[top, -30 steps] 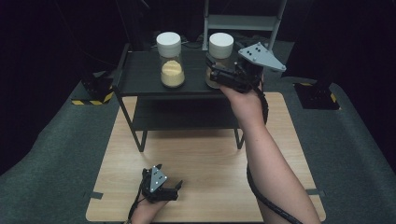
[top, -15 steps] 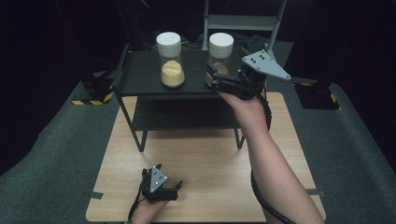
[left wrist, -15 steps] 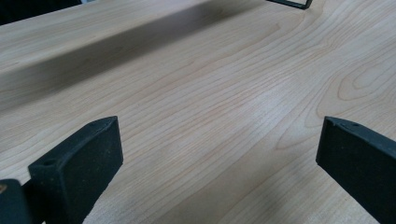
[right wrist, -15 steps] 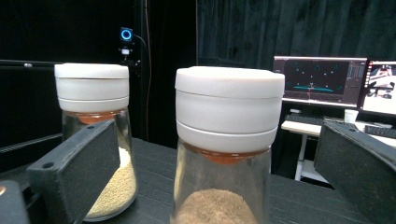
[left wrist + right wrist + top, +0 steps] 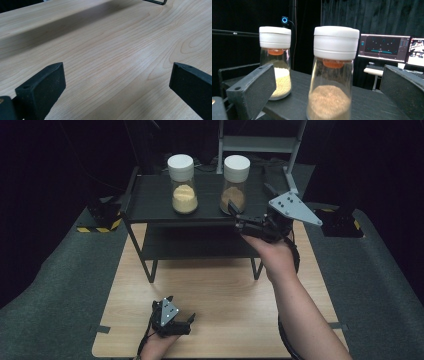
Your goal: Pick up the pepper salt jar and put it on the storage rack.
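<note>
Two clear glass jars, white screw lids, upright on the black shelf's [image 5: 150, 202] top tier. Left jar [image 5: 182, 184] — pale yellow granules, about a third full. Right jar [image 5: 234, 183] — browner powder, similar fill, orange insert under lid. Side by side, apart, not touching.

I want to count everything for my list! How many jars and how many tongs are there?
Jars: 2 (yellow grains, brown grains)
Tongs: 2 (left, right)
Black shelf: 1
Total: 5
</note>
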